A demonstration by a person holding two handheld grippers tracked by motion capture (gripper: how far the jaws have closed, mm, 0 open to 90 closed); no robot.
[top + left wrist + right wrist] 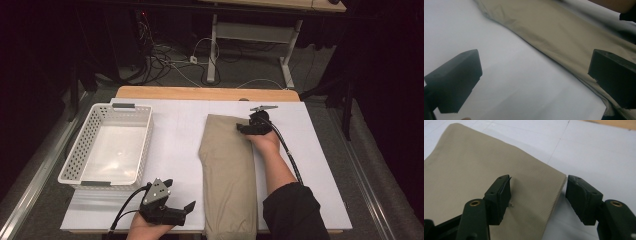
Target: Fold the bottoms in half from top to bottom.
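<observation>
**Far corner of folded cloth straddled by right gripper**

A folded khaki cloth [230, 175] is laid lengthwise on the white table cover [320, 165], its long sides running from the far middle of the cover to the near edge, where its near end overhangs slightly. Its far right corner is seen in the right gripper view, where the fold's edge is crisp and several layers thick.

The right gripper [537, 195] is held at that far right corner. Its jaws are parted, one set above the cloth's top face and the other beyond the cloth's side edge over the bare cover; the edge lies between them, and no pressing of the pads on the fabric can be made out.

The left gripper [187, 207] is held low near the front edge of the cover, just left of the cloth's near end. Its jaws are spread wide with nothing between them; in the left gripper view the cloth's long left edge is crossed by one jaw.

A white perforated basket [80, 150] is set at the left, well apart from the cloth. Bare cover is left between basket and cloth, and a broad strip is left to the cloth's right.
</observation>
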